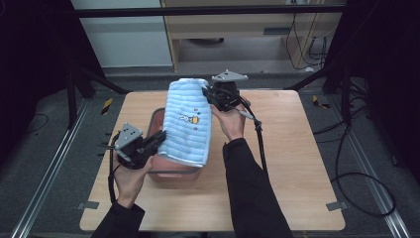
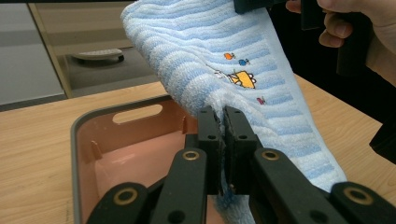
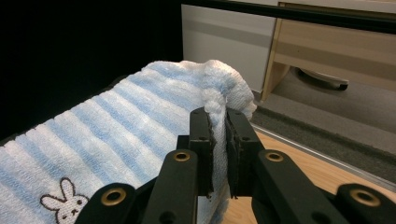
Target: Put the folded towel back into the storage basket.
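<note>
Evidently both clamped the towel (image 1: 187, 121): left hand-held gripper (image 1: 157, 139) low, right hand-held gripper (image 1: 210, 93) high, stretching it above the basin (image 2: 86, 140) for lowering in.

Black grippers (image 1: 159, 139), grey top plates, dark sleeves

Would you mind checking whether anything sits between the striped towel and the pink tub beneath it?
Nothing visible does. The towel hangs stretched between the left gripper and the right gripper, each shut on an edge, directly above the tub. The tub's inside looks bare in the left gripper view, though the towel hides its near right part.
</note>
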A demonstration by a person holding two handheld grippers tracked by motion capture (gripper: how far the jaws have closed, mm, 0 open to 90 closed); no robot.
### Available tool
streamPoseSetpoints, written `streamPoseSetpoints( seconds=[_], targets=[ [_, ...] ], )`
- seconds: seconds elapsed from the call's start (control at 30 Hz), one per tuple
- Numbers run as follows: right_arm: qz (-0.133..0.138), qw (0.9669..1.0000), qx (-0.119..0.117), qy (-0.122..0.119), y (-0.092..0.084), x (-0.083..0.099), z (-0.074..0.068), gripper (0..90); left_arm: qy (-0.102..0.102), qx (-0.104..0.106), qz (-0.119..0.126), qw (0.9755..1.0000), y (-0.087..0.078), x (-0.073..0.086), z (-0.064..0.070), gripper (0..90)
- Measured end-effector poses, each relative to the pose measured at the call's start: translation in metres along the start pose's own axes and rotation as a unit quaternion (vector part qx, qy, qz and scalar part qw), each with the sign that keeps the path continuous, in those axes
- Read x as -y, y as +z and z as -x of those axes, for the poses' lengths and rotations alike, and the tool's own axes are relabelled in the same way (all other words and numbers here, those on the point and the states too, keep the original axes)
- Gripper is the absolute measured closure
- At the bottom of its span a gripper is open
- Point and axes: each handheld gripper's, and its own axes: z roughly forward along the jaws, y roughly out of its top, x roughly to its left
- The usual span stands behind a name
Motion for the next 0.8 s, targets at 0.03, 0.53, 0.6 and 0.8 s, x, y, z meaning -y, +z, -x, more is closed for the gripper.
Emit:
streamPoseSetpoints(
  seconds=[0.03, 0.53, 0.6, 0.8],
  targets=[
    [-0.001, 1.0000, -0.002, 0.001, 0.002, 0.000, -0.002, 82.8, 0.000, -0.001, -0.001, 1.0000, -0.001, 0.000, -0.002, 86.3],
    [-0.011, 0.9998, -0.017, 0.001, 0.038, 0.004, -0.010, 82.8, -0.014, -0.018, -0.015, 0.9996, 0.004, 0.009, -0.024, 86.3],
    [-0.014, 0.9997, -0.019, 0.000, 0.042, 0.006, -0.010, 82.8, -0.016, -0.019, -0.019, 0.9995, 0.006, 0.011, -0.027, 86.3],
    [-0.016, 0.9996, -0.024, 0.000, 0.053, 0.010, -0.011, 82.8, -0.019, -0.024, -0.027, 0.9992, 0.011, 0.016, -0.031, 86.3]
  ],
)
